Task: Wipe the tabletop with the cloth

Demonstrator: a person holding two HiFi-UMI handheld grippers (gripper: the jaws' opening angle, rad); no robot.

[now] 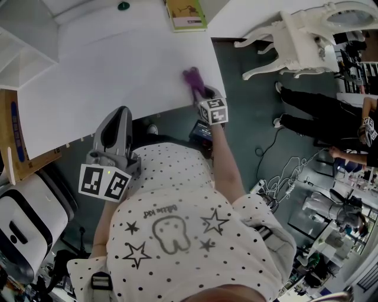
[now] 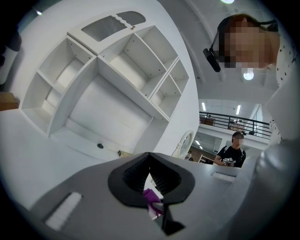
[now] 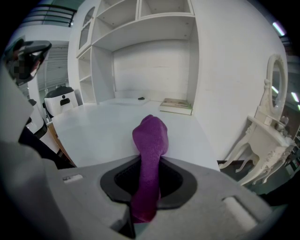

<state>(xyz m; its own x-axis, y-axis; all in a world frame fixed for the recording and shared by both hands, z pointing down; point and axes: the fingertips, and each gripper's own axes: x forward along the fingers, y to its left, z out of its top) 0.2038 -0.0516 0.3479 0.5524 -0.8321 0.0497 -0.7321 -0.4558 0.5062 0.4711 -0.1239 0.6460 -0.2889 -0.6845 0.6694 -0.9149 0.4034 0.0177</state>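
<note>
A purple cloth (image 1: 191,78) is bunched on the white tabletop (image 1: 106,65) near its right front corner. My right gripper (image 1: 199,94) is shut on the cloth; in the right gripper view the cloth (image 3: 151,136) rises out between the jaws, above the tabletop (image 3: 103,131). My left gripper (image 1: 120,113) is off the table by the person's body, pointing at the table's front edge. Its jaws meet at the tip with nothing held. In the left gripper view, the cloth (image 2: 151,196) shows far off behind the left gripper (image 2: 150,156).
A green-covered book (image 1: 186,15) and a small dark knob (image 1: 123,6) lie at the table's far edge. White shelving (image 2: 108,79) stands behind. An ornate white chair (image 1: 301,41) and seated people (image 1: 319,112) are at the right, cables (image 1: 283,171) on the floor, a white device (image 1: 23,224) at left.
</note>
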